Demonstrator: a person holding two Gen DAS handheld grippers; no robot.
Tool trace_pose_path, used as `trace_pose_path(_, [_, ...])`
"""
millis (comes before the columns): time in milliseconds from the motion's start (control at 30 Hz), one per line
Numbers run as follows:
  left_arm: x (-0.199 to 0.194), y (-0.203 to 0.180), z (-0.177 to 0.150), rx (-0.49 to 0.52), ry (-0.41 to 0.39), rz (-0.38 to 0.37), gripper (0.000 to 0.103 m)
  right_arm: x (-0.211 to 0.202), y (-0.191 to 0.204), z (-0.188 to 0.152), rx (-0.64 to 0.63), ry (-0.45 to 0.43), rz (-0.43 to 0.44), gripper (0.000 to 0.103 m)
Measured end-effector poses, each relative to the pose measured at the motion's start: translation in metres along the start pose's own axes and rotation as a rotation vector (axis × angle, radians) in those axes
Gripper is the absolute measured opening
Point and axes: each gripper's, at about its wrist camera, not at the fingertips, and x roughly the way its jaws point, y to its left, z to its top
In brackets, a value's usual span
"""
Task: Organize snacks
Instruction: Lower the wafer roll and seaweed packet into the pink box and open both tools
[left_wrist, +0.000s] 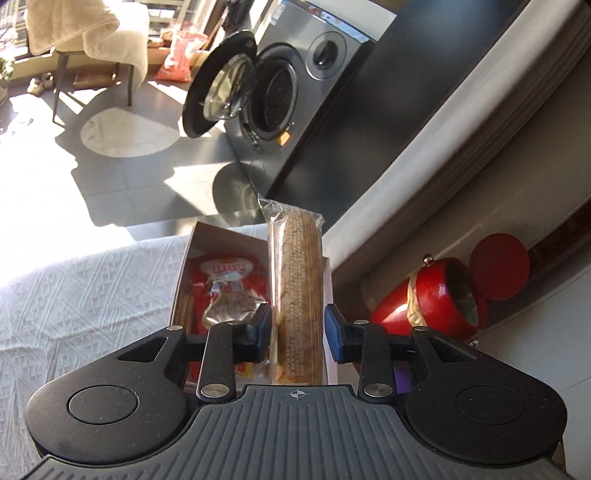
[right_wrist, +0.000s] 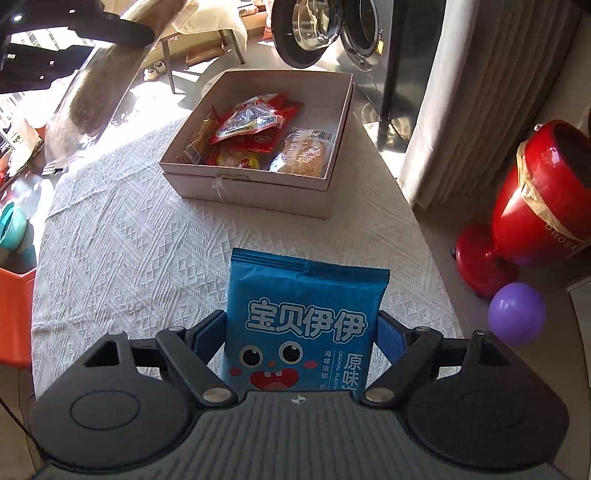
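Left tool (left_wrist: 297, 328) clamped on long brown pack (left_wrist: 295, 280), raised over box (right_wrist: 258, 188); right tool (right_wrist: 301, 332) gripping blue bag (right_wrist: 303, 325) above worktop (right_wrist: 147, 240). Likely light, crinkly, crushable; best held mid-body, gently.

The left tongs (left_wrist: 297, 328) have a ribbed grey housing bearing a small crosshair mark, flanked by two round black hubs with circular caps. Black linkage arms, fastened with silver screws, carry blue pads (left_wrist: 263, 325). The right tongs (right_wrist: 301, 343) are built alike: grey ribbed body, black linkages, silver screws, blue pads (right_wrist: 388, 338).
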Motion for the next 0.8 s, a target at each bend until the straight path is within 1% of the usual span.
trace_pose_path(67, [0.010, 0.004, 0.000, 0.025, -0.032, 0.032, 0.035, 0.001, -0.001, 0.000, 0.002, -0.001, -0.008, 0.085])
trace_pose_path(100, [0.011, 0.009, -0.004, 0.019, -0.035, 0.035, 0.035, 0.001, -0.002, 0.000, 0.003, -0.002, -0.010, 0.085])
trace_pose_path(167, [0.008, 0.024, -0.016, -0.027, -0.033, 0.012, 0.035, 0.003, -0.006, 0.000, 0.008, 0.004, -0.016, 0.085])
trace_pose_path(233, [0.003, 0.038, -0.032, -0.056, -0.023, 0.011, 0.035, 0.008, -0.010, 0.000, 0.013, 0.015, -0.024, 0.085])
trace_pose_path(300, [-0.006, 0.053, -0.051, -0.075, 0.009, 0.038, 0.034, 0.012, -0.014, 0.004, 0.020, 0.024, -0.031, 0.085])
trace_pose_path(400, [-0.021, 0.066, -0.076, -0.090, 0.025, 0.067, 0.031, 0.009, -0.018, 0.021, 0.026, -0.006, -0.026, 0.085])
trace_pose_path(500, [-0.039, 0.063, -0.093, -0.060, 0.018, 0.086, 0.024, -0.009, -0.019, 0.060, 0.025, -0.095, 0.011, 0.085])
trace_pose_path(600, [-0.052, 0.057, -0.097, -0.035, 0.004, 0.087, 0.021, -0.027, -0.013, 0.114, 0.023, -0.178, 0.063, 0.085])
trace_pose_path(633, [-0.057, 0.054, -0.097, -0.010, -0.004, 0.085, 0.020, -0.029, -0.011, 0.134, 0.023, -0.196, 0.074, 0.085])
trace_pose_path(667, [-0.059, 0.050, -0.096, 0.012, -0.010, 0.088, 0.017, -0.028, -0.009, 0.150, 0.025, -0.203, 0.076, 0.086])
trace_pose_path(700, [-0.064, 0.042, -0.096, 0.047, -0.024, 0.103, 0.017, -0.024, -0.006, 0.169, 0.029, -0.206, 0.081, 0.088])
trace_pose_path(767, [-0.070, 0.034, -0.093, 0.087, -0.062, 0.137, 0.016, -0.007, -0.001, 0.198, 0.035, -0.182, 0.086, 0.092])
trace_pose_path(800, [-0.073, 0.032, -0.091, 0.095, -0.080, 0.155, 0.016, 0.003, 0.000, 0.208, 0.052, -0.162, 0.084, 0.092])
